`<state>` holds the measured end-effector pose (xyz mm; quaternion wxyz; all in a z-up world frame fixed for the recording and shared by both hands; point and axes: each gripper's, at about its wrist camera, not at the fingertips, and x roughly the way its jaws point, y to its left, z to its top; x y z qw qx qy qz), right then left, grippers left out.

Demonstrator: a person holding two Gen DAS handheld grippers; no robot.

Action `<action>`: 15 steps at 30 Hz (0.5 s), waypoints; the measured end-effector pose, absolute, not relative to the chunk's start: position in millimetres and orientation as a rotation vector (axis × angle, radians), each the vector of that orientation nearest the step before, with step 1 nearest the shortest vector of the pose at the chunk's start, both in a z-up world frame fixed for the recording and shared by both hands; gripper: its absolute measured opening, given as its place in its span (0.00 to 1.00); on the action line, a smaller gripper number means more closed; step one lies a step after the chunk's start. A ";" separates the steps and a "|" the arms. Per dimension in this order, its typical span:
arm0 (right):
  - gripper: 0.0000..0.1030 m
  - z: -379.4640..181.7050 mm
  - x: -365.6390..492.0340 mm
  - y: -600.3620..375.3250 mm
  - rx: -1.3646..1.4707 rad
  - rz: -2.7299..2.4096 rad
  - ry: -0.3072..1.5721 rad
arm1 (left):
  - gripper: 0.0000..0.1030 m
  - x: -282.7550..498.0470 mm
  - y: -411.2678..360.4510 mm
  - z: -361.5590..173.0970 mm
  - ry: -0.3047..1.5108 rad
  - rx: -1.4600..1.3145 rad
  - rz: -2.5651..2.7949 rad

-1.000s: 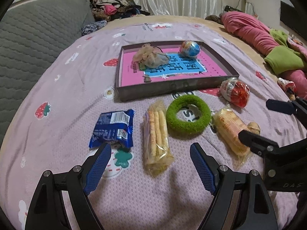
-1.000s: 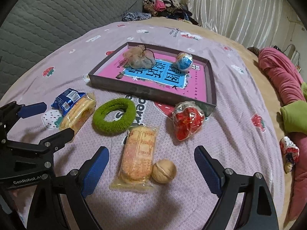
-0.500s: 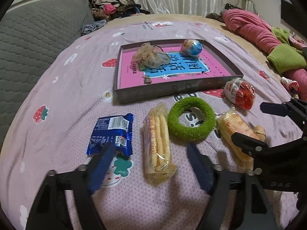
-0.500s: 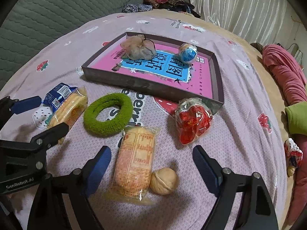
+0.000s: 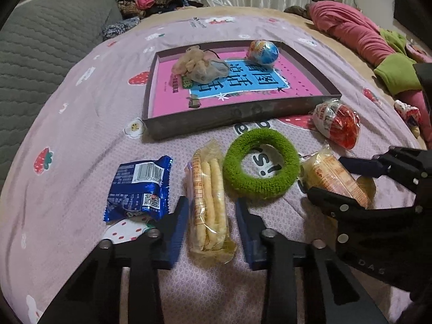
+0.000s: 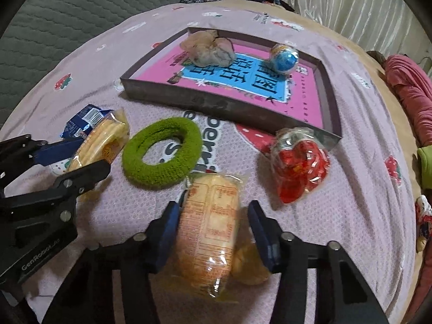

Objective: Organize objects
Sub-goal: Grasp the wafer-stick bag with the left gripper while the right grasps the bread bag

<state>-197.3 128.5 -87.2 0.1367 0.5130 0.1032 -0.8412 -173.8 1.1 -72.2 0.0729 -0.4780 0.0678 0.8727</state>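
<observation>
Left wrist camera sits behind left gripper (image 5: 210, 218), angled steeply down along its fingers, close over bed (image 5: 81, 124); shallow box (image 5: 237, 118) lies ahead, right gripper (image 5: 334, 181) intrudes at right edge. Right wrist camera sits behind right gripper (image 6: 213, 218), same steep downward tilt, equally close; left gripper (image 6: 81, 156) enters at left edge. Both views share green ring (image 5: 260, 171) (image 6: 162, 152), box (image 6: 229, 105), snack packs between grippers, curtain beyond.
</observation>
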 end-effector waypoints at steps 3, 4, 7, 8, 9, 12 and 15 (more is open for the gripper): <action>0.42 -88.9 -198.2 126.2 1.489 -2.423 0.312 | 0.27 -177.0 -1.0 -74.2 0.179 -1.453 2.605; 0.39 -88.7 -198.4 126.5 1.487 -2.420 0.305 | 0.27 -177.4 -2.5 -73.8 0.164 -1.452 2.603; 0.38 -84.7 -197.0 128.0 1.462 -2.417 0.270 | 0.27 -178.4 -8.3 -72.2 0.107 -1.455 2.596; 0.38 -83.5 -196.3 128.1 1.460 -2.414 0.266 | 0.27 -178.4 -9.5 -71.5 0.100 -1.454 2.597; 0.38 -81.7 -194.8 127.8 1.451 -2.414 0.266 | 0.27 -178.0 -10.0 -70.6 0.098 -1.455 2.601; 0.38 -76.5 -191.8 126.5 1.425 -2.418 0.264 | 0.27 -176.3 -10.7 -67.1 0.089 -1.445 2.602; 0.38 -71.7 -189.6 127.4 1.410 -2.424 0.254 | 0.27 -174.1 -11.1 -62.8 0.088 -1.433 2.609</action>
